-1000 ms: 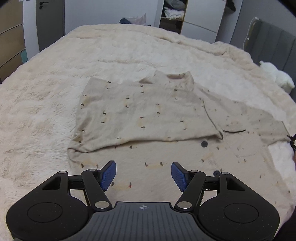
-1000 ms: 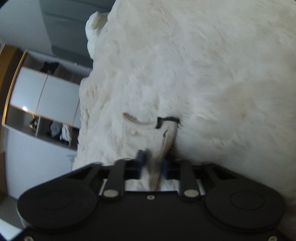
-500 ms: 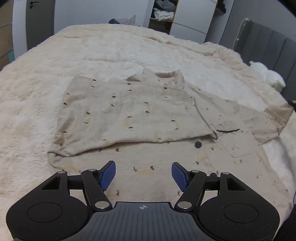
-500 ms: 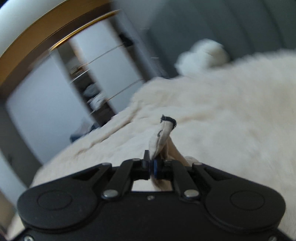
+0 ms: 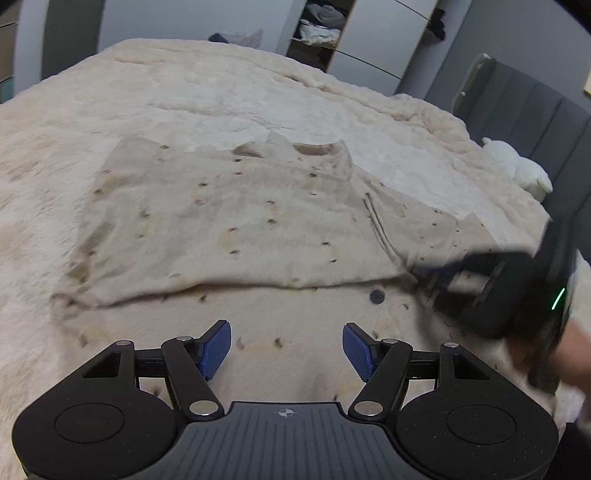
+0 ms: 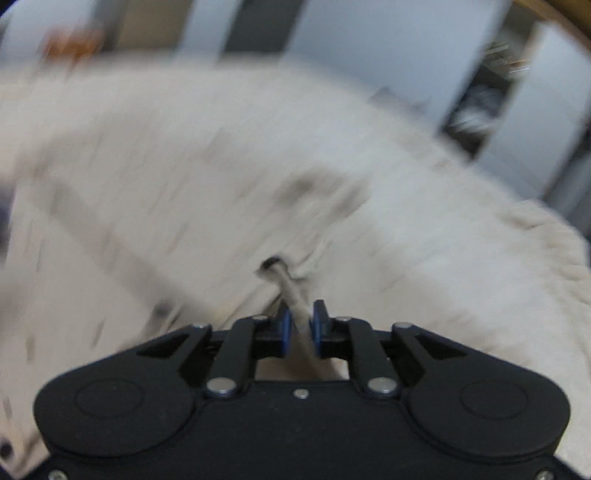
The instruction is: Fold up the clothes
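Note:
A beige shirt [image 5: 229,221] with small dark marks lies flat on the bed, its left side folded over the front and a dark button [image 5: 376,296] showing. My left gripper [image 5: 285,326] hovers open over the shirt's near part, nothing between its blue pads. My right gripper [image 5: 443,271] shows as a dark blur over the shirt's right part. In the right wrist view the right gripper [image 6: 302,312] has its jaws opening, with a strip of the sleeve [image 6: 291,291] loose between the pads. The shirt [image 6: 184,206] is blurred beyond it.
A cream fluffy blanket [image 5: 221,96] covers the bed. A white plush toy [image 5: 517,170] sits by the grey headboard [image 5: 535,107] at the right. A wardrobe with open shelves [image 5: 317,29] stands behind the bed. A person's hand [image 5: 576,350] is at the right edge.
My right gripper swung the sleeve from the bed's right side in over the shirt, rolling upright, and its pads have parted. My left gripper sank slightly toward the shirt.

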Demonstrator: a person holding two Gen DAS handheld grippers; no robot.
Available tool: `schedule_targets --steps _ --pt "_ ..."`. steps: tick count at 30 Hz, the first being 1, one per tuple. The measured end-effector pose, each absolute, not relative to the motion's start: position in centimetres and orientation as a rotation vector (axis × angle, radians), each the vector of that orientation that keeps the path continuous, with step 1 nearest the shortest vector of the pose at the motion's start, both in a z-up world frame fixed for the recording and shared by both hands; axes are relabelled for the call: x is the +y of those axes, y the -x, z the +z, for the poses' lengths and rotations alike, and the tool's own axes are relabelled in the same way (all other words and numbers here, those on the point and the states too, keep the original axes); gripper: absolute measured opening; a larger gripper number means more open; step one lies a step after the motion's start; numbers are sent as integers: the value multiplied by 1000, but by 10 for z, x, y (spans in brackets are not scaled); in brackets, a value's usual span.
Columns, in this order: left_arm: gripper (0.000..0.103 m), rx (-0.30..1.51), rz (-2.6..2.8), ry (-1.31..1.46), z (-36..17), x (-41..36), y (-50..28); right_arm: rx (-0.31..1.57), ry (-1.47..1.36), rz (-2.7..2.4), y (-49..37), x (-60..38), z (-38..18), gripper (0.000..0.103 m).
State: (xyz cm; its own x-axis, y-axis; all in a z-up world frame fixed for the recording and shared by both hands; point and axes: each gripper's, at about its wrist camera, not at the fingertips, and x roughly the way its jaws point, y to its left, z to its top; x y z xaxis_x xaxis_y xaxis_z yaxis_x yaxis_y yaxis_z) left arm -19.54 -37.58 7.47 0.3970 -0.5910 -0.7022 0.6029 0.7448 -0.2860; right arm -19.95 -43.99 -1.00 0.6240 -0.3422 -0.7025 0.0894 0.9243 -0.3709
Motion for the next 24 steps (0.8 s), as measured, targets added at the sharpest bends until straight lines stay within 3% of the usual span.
schedule_targets --steps 5,10,16,19,20,21,24 --pt "62 894 -837 5 80 -415 171 828 171 -252 253 -464 16 43" --pt "62 951 -884 4 75 -501 132 828 56 -367 321 -503 23 48" --pt "60 980 -794 -105 52 -593 99 712 -167 -490 396 -553 27 47" --pt "42 969 -766 -171 46 -616 98 651 -221 -509 421 -567 36 47" --pt "16 967 -764 -186 44 -621 98 637 -241 -516 427 -571 38 47" --pt "2 975 -775 -186 44 -624 99 628 -256 -523 430 -576 39 47" --pt "1 970 -814 -173 51 -624 104 614 -274 -540 430 -586 42 47"
